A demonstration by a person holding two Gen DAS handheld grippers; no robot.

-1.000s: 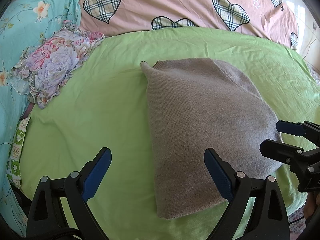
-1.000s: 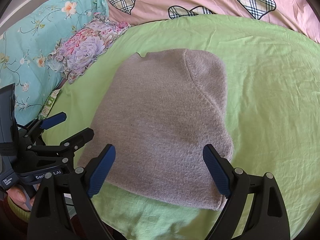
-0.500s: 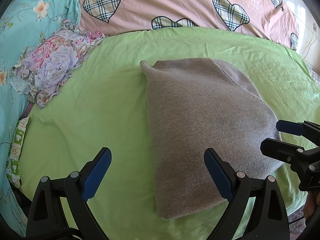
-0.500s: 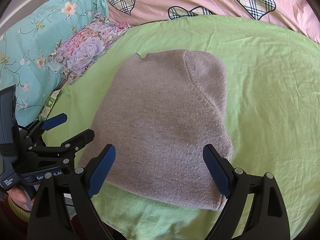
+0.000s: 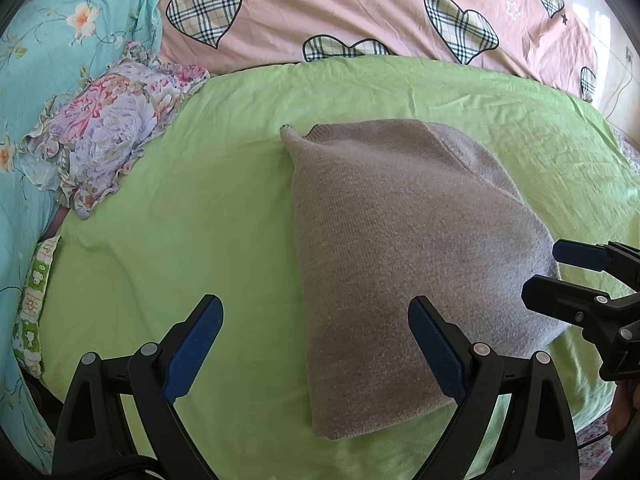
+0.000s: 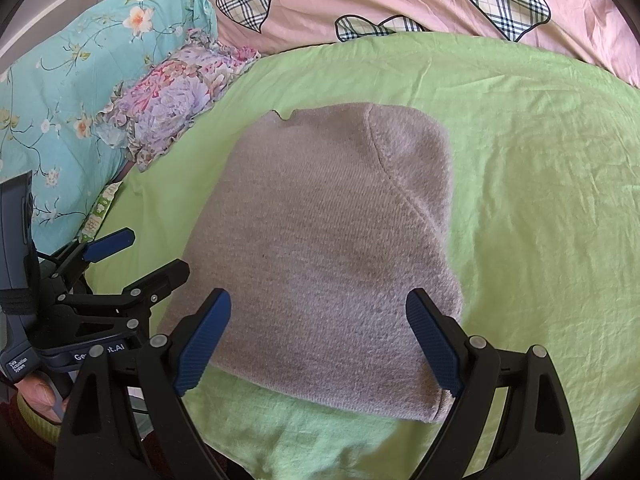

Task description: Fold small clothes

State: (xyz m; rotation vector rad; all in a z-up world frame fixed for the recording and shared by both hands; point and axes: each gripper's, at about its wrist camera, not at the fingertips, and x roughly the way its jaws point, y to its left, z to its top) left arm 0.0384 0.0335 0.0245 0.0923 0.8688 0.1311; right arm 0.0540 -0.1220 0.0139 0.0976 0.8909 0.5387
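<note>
A grey knit garment [image 5: 400,248] lies folded and flat on the green sheet [image 5: 180,232]; it also shows in the right wrist view [image 6: 328,248]. My left gripper [image 5: 316,344] is open and empty, above the garment's near left edge. It appears in the right wrist view [image 6: 136,256] at the garment's left side. My right gripper [image 6: 320,340] is open and empty over the garment's near edge. It appears in the left wrist view [image 5: 560,272] at the garment's right side.
A floral frilled cushion [image 5: 104,128] lies at the left of the sheet. A turquoise floral quilt [image 5: 48,40] is beyond it. A pink cover with plaid hearts [image 5: 360,12] runs along the back. The bed's near edge is just below the grippers.
</note>
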